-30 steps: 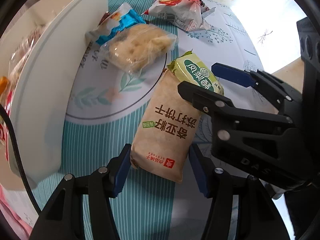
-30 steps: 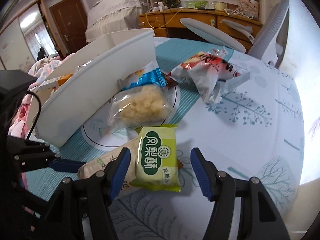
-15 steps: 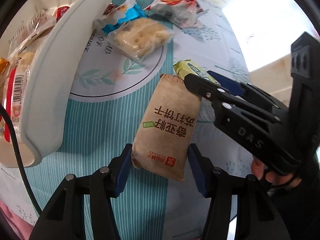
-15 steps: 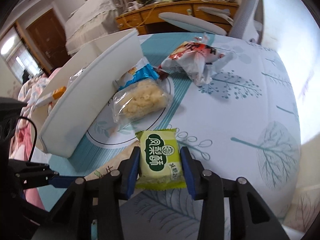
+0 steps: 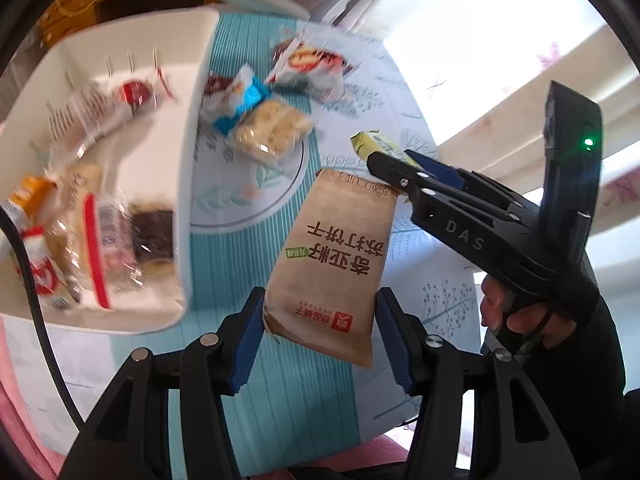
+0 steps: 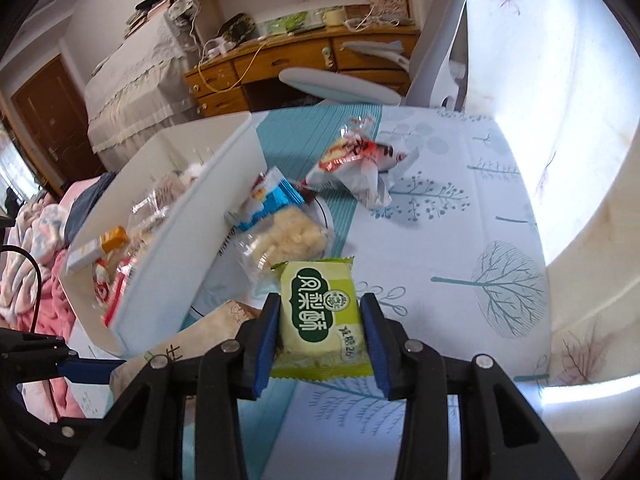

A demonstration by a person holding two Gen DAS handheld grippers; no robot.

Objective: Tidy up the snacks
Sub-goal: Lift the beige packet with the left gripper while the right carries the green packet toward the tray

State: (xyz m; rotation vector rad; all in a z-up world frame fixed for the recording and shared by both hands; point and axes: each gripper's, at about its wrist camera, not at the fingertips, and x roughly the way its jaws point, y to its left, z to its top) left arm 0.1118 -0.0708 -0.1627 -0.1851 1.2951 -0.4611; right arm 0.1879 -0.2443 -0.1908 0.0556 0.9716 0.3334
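My left gripper (image 5: 318,320) is shut on a brown paper cracker pack (image 5: 336,256) and holds it above the table, beside the white bin (image 5: 188,184). My right gripper (image 6: 320,328) is shut on a green pastry pack (image 6: 320,312), also lifted; it shows in the left wrist view (image 5: 404,164) with the green pack (image 5: 372,142) at its tip. The white bin (image 6: 180,240) holds several wrapped snacks. On the table lie a clear pack of pale biscuits (image 5: 272,130), a blue-and-white pack (image 5: 236,100) and a red-and-white bag (image 5: 312,64).
The table has a teal striped cloth with tree prints (image 6: 460,240). A grey office chair (image 6: 432,72) and a wooden desk (image 6: 288,56) stand beyond the far edge. Pink bedding (image 6: 36,280) lies at the left.
Both grippers have lifted their packs off the table and risen. The right gripper closed on the green pack a second ago. The bin's inside has come into view.
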